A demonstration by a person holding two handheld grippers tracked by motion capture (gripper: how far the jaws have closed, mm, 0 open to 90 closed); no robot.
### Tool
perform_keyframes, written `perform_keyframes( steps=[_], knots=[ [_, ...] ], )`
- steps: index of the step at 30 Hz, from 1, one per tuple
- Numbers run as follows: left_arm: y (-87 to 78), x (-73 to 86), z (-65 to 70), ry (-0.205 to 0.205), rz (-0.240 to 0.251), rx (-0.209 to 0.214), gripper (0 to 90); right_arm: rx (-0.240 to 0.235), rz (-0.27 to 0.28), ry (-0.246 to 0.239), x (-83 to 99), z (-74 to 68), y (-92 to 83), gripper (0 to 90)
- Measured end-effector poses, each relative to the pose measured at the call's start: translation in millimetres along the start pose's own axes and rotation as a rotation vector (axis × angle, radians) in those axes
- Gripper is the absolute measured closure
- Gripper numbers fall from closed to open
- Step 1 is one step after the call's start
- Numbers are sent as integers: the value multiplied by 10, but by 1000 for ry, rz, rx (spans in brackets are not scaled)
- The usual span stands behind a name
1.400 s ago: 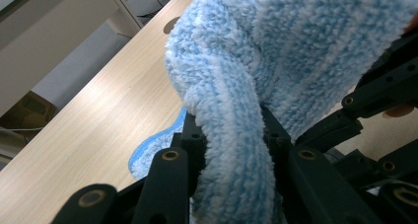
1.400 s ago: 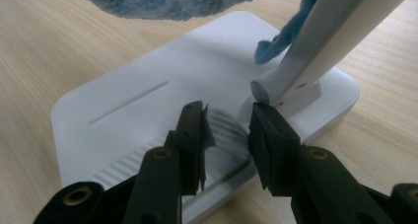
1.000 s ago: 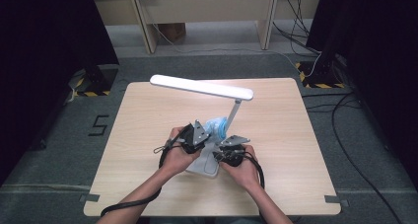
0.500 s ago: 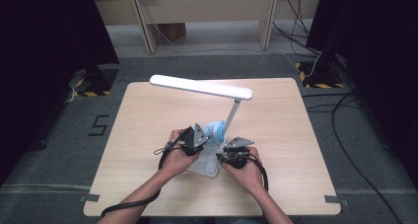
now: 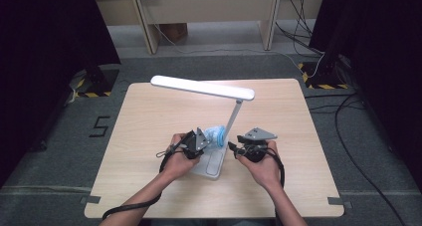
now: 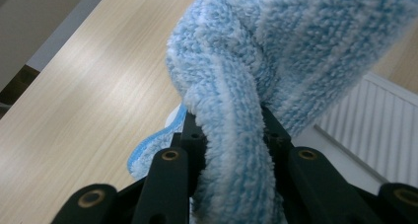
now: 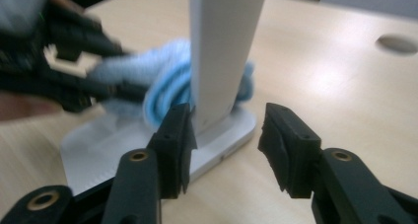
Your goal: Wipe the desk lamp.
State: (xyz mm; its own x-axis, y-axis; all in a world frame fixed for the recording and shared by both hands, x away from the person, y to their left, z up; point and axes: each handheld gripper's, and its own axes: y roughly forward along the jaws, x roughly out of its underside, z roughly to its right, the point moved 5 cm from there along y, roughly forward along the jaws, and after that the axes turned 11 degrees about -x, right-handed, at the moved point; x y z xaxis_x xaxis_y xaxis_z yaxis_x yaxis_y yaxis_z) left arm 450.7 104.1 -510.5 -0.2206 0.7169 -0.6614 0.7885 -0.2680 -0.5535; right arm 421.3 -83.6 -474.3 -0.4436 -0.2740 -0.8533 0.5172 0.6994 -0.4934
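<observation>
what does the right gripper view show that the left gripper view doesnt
Right gripper view: the white desk lamp's flat upright stem rising from its white base, the left gripper farther off at the fluffy blue microfibre cloth, a round hole in the tabletop, and the right gripper with its jaws apart and nothing between them; they have just been opening.

Left gripper view: a close look at the cloth pinched between that gripper's jaws, and a ribbed white surface.

Both: the cloth and the light wooden table.

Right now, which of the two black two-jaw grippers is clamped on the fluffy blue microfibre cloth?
The left gripper: its jaws pinch the fluffy blue microfibre cloth. The right gripper has open jaws, just widened, with nothing between them, beside the white desk lamp's post.
</observation>
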Motion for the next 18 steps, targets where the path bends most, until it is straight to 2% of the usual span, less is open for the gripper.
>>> perform_keyframes(
  steps=[3, 10, 13, 18],
  knots=[
    [11, 10, 15, 1, -2, -1, 708, 5, 56, -12, -176, 5, -155, 504],
    [15, 21, 26, 13, -7, -2, 709, -21, 191, -123, -654, -101, -348, 423],
    [14, 30, 32, 15, -8, 2, 709, -9, 230, -158, -818, -109, -384, 410],
    [27, 51, 44, 18, -4, 2, 709, 23, 276, -179, -977, -57, -426, 412]
  ],
)
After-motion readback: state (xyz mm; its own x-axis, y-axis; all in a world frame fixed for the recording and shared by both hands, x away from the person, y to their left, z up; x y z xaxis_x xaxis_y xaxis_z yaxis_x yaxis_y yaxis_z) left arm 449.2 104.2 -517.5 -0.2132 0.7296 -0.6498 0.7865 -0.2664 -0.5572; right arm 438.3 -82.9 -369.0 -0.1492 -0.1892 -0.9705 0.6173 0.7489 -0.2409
